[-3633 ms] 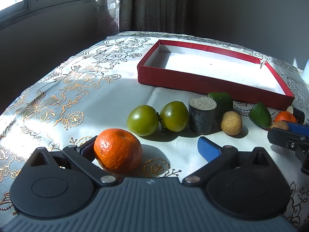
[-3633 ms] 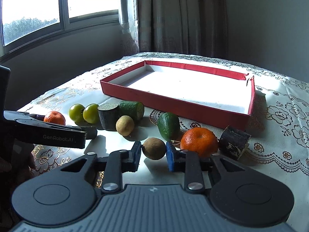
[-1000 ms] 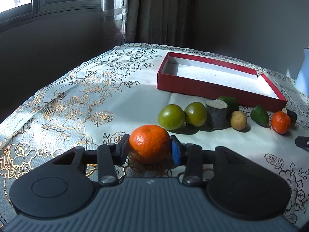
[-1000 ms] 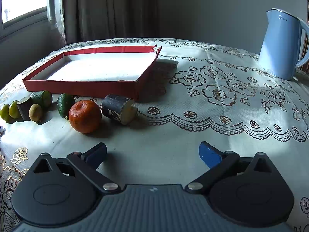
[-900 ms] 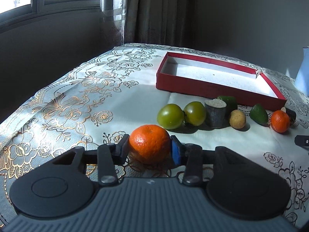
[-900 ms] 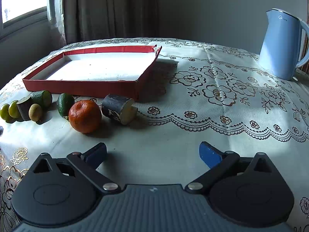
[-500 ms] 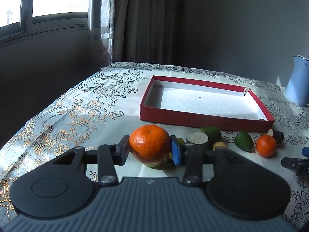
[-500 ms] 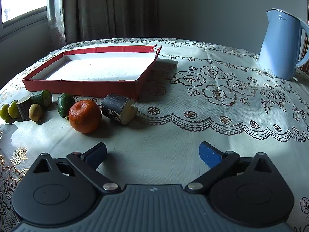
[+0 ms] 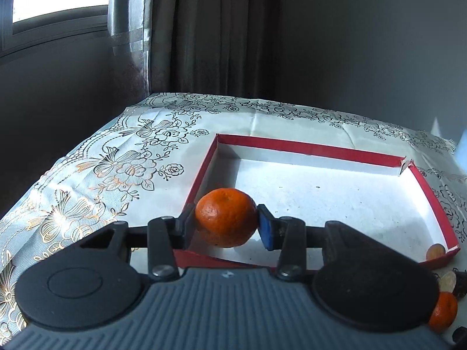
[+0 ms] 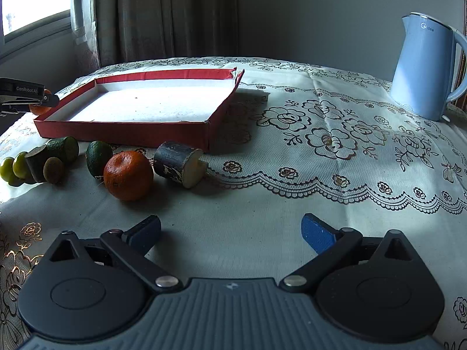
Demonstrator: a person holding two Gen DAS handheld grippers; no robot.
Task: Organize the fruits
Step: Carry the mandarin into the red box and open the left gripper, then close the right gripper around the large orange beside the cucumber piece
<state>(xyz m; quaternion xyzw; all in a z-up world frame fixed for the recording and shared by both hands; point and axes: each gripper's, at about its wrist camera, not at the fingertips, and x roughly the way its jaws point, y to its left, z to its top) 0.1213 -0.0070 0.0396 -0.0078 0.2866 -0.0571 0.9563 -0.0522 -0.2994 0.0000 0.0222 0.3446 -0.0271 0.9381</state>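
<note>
My left gripper (image 9: 226,226) pinches a tangerine (image 9: 225,217) between its two pads, the fruit sitting squarely in the middle of the grip and bulging above the fingers. The held tangerine hangs over the near left corner of the red box (image 9: 321,148), just inside its left wall, with the box's white floor behind it (bare but for one small brown fruit (image 9: 435,252) in the near right corner). From my right wrist camera the same gripper shows at the far left edge, the fruit a sliver of orange beneath it.

My right gripper (image 10: 230,232) is spread wide above the floral tablecloth (image 10: 335,145), nothing between its pads. Ahead of it to the left lie a second tangerine (image 10: 128,175), a dark cut stub (image 10: 178,167) just beside it, an avocado (image 10: 98,154) and a cluster of green fruits (image 10: 17,167), all in front of the box. A pale blue kettle (image 10: 423,67) stands well apart at the right.
</note>
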